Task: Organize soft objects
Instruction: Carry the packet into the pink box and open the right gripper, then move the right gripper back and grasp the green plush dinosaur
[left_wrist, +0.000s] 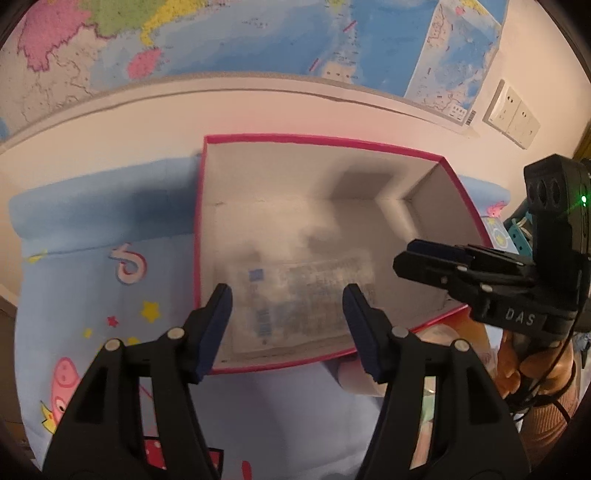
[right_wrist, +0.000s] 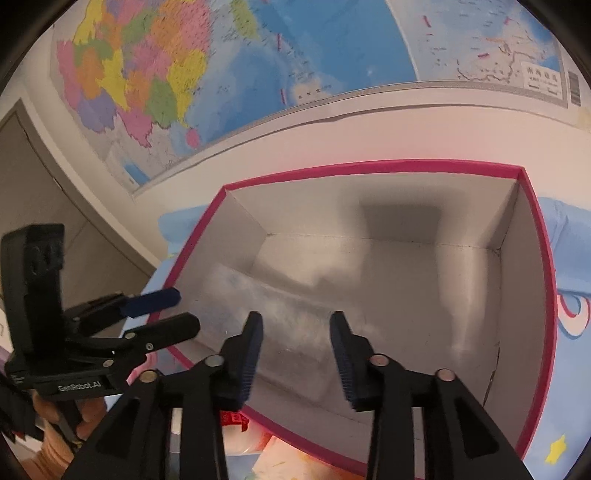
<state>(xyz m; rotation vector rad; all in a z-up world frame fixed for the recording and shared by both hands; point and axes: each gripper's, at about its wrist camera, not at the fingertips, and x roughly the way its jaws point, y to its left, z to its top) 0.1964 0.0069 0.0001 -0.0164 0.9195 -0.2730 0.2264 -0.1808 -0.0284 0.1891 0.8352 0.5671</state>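
An open box with a pink rim (left_wrist: 321, 142) (right_wrist: 369, 164) and a white inside stands on a blue cartoon cloth. Inside it, against the near wall, a clear soft packet with blue print (left_wrist: 295, 306) (right_wrist: 284, 328) looks blurred. My left gripper (left_wrist: 288, 314) (right_wrist: 173, 312) hovers over the box's near left edge, its pads apart and not touching the packet. Over the near right edge my right gripper (right_wrist: 295, 325) (left_wrist: 410, 254) is open too, and the packet lies below its fingers.
The blue cloth (left_wrist: 92, 266) spreads around the box. A map (right_wrist: 184, 74) covers the wall behind, with a wall socket (left_wrist: 511, 114) at the right. More soft packets (right_wrist: 258, 446) lie in front of the box. A door (right_wrist: 44, 177) is at the left.
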